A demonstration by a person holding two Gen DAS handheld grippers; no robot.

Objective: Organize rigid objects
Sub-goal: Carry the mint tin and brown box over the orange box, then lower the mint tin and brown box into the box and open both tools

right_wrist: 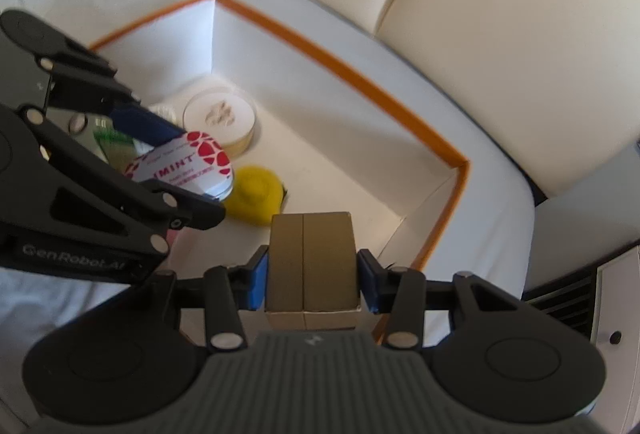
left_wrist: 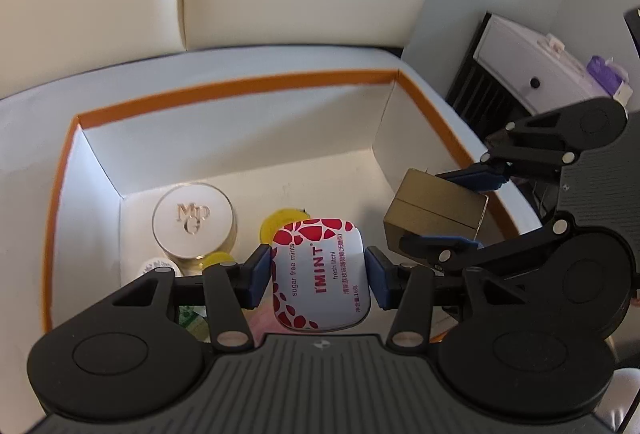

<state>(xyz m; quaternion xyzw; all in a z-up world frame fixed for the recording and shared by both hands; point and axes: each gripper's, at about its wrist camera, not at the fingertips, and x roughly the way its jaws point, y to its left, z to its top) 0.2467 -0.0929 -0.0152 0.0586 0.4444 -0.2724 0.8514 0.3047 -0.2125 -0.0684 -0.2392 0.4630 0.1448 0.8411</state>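
Left hand-held gripper pinches mint tin; right hand-held gripper pinches gold box.

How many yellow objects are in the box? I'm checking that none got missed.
2 visible: a yellow cap just beyond the mint tin, and a smaller yellow piece beside the white-lidded jar. The grippers may hide more.

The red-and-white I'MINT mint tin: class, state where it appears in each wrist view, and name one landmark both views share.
Left wrist view: the red-and-white metal mint tin sits bottom centre, clamped in the left gripper.
Right wrist view: the tin is centre-left, held over the box.
Shared landmark: the round white jar lid with raised letters in the orange-rimmed white box.
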